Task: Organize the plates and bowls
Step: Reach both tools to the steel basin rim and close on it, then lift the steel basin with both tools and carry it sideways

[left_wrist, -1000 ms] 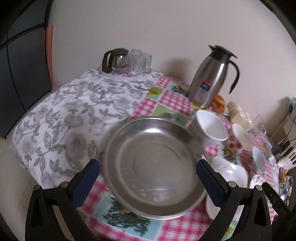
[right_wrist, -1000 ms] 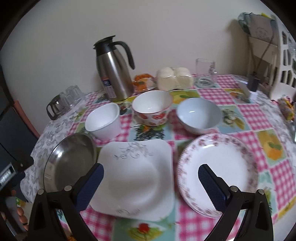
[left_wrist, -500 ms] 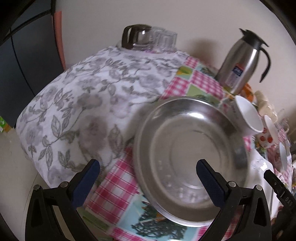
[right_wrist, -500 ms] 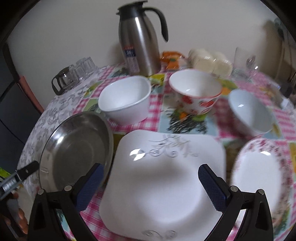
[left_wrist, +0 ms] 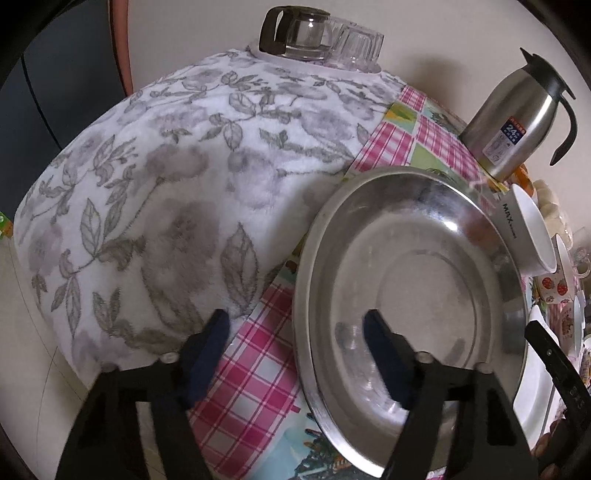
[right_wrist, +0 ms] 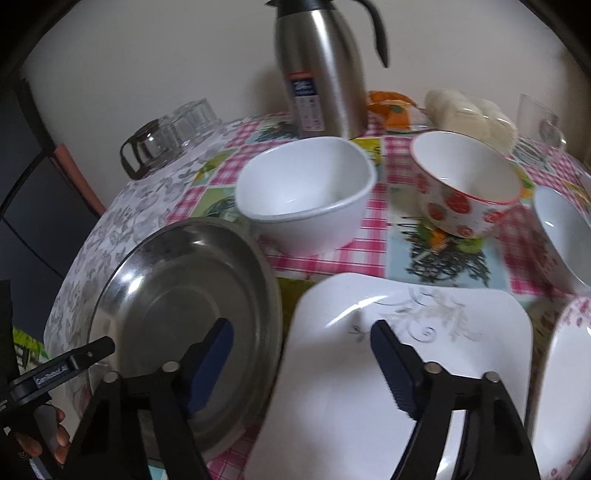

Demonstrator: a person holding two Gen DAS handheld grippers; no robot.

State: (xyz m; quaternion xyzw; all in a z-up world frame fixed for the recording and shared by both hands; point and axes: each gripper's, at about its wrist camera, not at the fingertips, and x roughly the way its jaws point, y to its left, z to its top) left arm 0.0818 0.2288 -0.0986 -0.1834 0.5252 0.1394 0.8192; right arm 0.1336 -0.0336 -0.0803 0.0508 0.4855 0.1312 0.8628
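Steel plate point(left_wrist: 410, 295) lying on the checked tablecloth point(left_wrist: 255, 373), its left rim against the grey-flowered towel point(left_wrist: 147, 192). Beyond that plate, away from the camera: steel thermos jug point(left_wrist: 517, 122); white bowl point(right_wrist: 306, 192) just behind the plate's far rim, strawberry-patterned bowl point(right_wrist: 465, 188) further right, a pale bowl point(right_wrist: 565, 232) cut off by the frame edge. To the plate's right, almost touching: square white plate point(right_wrist: 388, 369) with grey scrollwork; past it a flower-rimmed plate point(right_wrist: 565, 387), only partly in frame. Far left of the steel plate, on the towel's far end: glass coffee pot point(left_wrist: 291, 33) and upturned glasses point(left_wrist: 356, 46).

Left gripper point(left_wrist: 295, 341) straddling the steel plate's near-left rim, one finger over the cloth outside, the other over the plate's well; jaws closing, pads apart from the rim. Right gripper point(right_wrist: 301, 349) jaws also closing, straddling the gap between both plates: left finger above the steel plate, right finger above the square plate. Contact with either plate not discernible. Part of the left tool and a hand point(right_wrist: 44, 439) showing at the right view's lower left.

Near edge of both plates hidden under the gripper bodies. Motion blur on the right view. Bare cloth only at the steel plate's near-left; table edge dropping away close by.
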